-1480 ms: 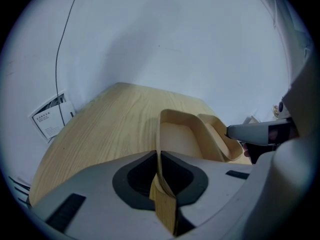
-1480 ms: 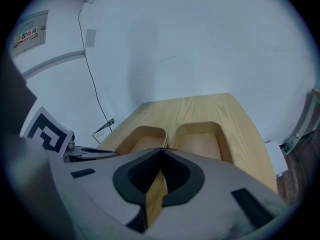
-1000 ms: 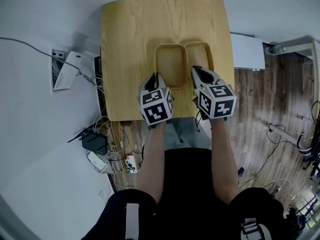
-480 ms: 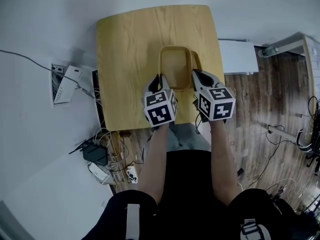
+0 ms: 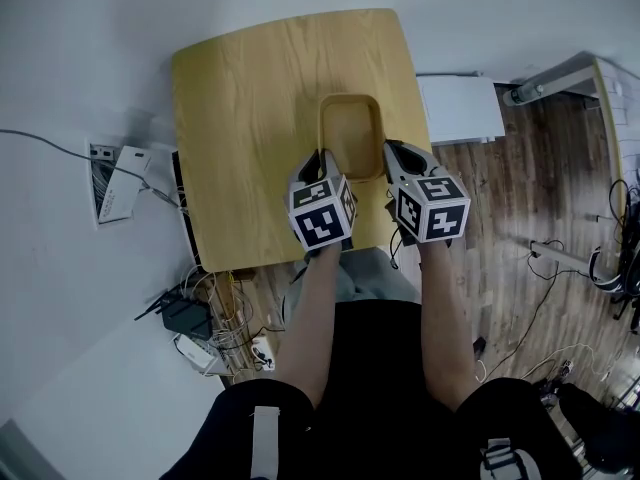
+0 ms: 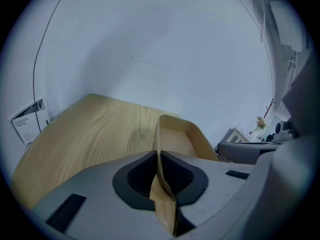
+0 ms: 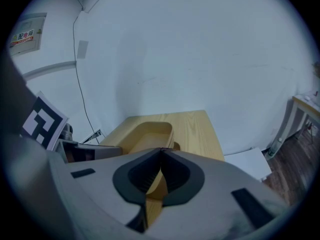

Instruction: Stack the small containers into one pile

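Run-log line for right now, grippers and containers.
containers: look nested, one outline in head view | left gripper: shut on left wall | right gripper: shut on right wall

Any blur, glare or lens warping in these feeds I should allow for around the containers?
Head view: sharp and evenly lit, no glare on the table, straight lines bow toward the edges. Left gripper view: strong fisheye, dark round border, the near wall of the containers soft. Right gripper view: same border, dimmer, foreground soft.

Open desk (image 5: 250, 108) lies left of and beyond the fingers (image 5: 398, 154); the containers (image 5: 352, 133) fill the gap between them.
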Motion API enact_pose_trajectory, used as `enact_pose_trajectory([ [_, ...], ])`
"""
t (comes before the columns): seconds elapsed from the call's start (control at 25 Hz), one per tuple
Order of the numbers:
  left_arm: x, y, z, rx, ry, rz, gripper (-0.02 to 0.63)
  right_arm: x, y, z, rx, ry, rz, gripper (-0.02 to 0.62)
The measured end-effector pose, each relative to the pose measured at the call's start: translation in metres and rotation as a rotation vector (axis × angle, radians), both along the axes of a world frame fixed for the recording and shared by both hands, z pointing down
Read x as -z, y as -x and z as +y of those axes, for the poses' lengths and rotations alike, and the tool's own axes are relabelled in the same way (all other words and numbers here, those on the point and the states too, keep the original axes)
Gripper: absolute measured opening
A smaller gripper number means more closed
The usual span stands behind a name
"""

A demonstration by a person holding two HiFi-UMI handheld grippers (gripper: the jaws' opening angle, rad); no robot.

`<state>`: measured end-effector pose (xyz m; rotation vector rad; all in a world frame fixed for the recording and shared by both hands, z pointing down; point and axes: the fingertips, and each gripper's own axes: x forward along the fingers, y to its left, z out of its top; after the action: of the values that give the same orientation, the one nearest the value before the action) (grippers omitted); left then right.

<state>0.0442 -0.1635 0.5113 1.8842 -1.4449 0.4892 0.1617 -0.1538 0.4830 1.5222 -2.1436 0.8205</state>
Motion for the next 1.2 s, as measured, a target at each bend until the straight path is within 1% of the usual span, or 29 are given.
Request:
enact_pose_trajectory([
  [0.24,-0.003,-0.016,-0.003,-0.007,0.022,0.032,0.031,-0.002,-0.013,0.000,-0.029,0.010,-0.010,0.005],
  [0.52,-0.018,-0.025,0.000,-0.012,0.050,0.039,0.031,-0.017,-0.010,-0.001,-0.022,0.032,-0.022,0.006],
  [1.04,-0.025,-0.026,0.003,0.057,0.030,0.044,0.031,-0.028,-0.007,-0.005,-0.003,0.039,-0.017,0.005],
  [1.2,-0.023,-0.026,0.006,0.110,0.038,0.074,0.032,-0.027,-0.005,-0.007,0.005,0.040,-0.018,0.005],
])
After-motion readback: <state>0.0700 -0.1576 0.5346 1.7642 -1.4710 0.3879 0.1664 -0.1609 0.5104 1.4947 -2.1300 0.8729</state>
